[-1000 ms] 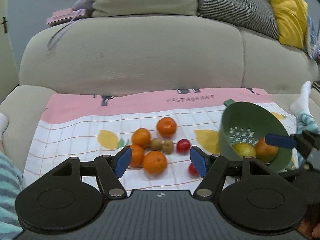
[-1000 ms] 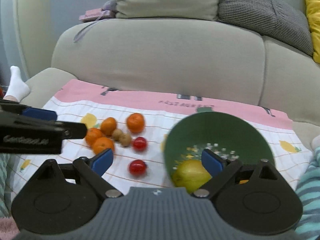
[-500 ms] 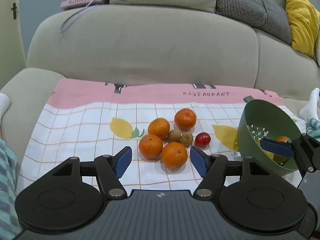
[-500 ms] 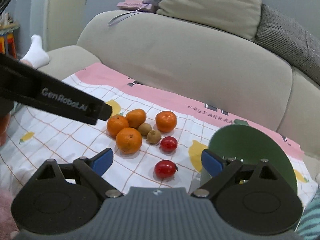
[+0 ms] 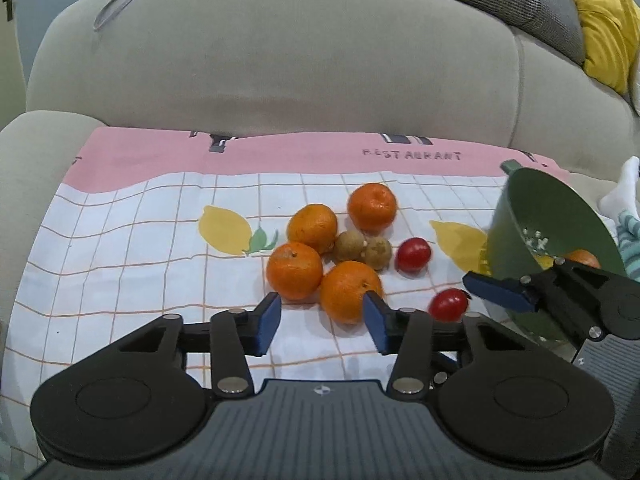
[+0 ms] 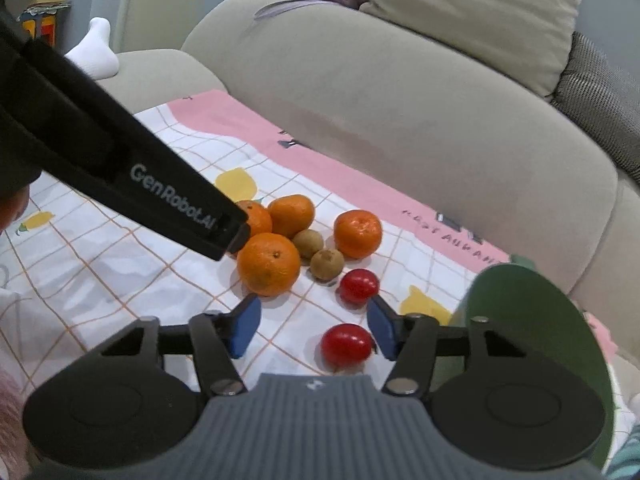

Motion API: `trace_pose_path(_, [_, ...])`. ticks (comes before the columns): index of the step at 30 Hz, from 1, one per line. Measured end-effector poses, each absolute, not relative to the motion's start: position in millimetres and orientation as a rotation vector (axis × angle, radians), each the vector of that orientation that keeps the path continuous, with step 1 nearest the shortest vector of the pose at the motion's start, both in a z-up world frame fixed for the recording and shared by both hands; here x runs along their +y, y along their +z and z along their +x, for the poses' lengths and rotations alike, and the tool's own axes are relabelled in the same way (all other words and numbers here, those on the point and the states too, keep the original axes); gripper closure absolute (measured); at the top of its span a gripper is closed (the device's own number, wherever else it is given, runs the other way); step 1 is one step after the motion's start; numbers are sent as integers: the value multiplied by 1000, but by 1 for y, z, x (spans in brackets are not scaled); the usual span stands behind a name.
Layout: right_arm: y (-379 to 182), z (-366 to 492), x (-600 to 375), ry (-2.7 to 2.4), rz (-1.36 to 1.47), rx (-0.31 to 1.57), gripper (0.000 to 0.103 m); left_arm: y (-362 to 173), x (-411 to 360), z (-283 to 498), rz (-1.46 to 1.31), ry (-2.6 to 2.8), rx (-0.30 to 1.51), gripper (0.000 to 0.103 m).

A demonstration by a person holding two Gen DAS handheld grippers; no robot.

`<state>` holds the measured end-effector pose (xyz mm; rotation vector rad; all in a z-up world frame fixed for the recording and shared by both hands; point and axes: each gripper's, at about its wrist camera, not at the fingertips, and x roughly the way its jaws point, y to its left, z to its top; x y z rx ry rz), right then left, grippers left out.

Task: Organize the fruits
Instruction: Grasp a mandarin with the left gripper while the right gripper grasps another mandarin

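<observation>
From the left wrist view, the left gripper [image 5: 320,322] hangs low over the checked cloth [image 5: 132,248] spread on the sofa seat [image 5: 36,140], its jaws closing but still apart, with the nearest orange [image 5: 349,296] sitting just ahead, partly between the blue pads and not yet pinched. That orange belongs to a tight cluster near the middle of the cloth: three more oranges [image 5: 313,227] around it and two small brown fruits [image 5: 350,246] touching each other. One red fruit [image 5: 413,254] lies just right of the browns, another [image 5: 448,305] nearer the front edge. Toward the cloth's right edge stands the green colander [image 5: 548,216], tipped so its mouth faces the pile, handy for dropping fruit in, with at least an orange inside. The right gripper [image 5: 500,292] crosses in front of it. Over to the right wrist view: the right gripper [image 6: 312,326] is also closing, jaws still apart, and the near red fruit [image 6: 346,345] lies between its pads, closer to the right one, no squeeze visible yet. The second red fruit [image 6: 359,286] sits just beyond. The left gripper's black body [image 6: 132,168] slants in from the upper left, its tip by the oranges [image 6: 269,263]. The colander's green wall [image 6: 532,312] rises at the right edge. Each gripper looks to be claiming its own fruit.
</observation>
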<state>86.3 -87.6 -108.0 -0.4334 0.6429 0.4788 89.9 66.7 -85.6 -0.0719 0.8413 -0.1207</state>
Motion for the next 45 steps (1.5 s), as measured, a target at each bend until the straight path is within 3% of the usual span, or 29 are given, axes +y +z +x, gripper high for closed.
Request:
trace_pose_path(3, [-112,95,-85,500,-402,662,50,-91,75,98,-102,-90,856,60])
trace_pose_path(21, [-134,135,-63,571,-265,741,53,-116,98,134,-257,-114,899,60])
trace_pose_path(29, [-136,144,-65,563,-233,761,58,-122,98,142,-282,-122,904,47])
trace_pose_path(35, [-133,142,-72,547,-246,767,58,-130,88,149,-237,-132,914,46])
trace_pose_path(45, [-134,141,-74,553,-254,755,58,-134,87,151,-214,-130,897,54])
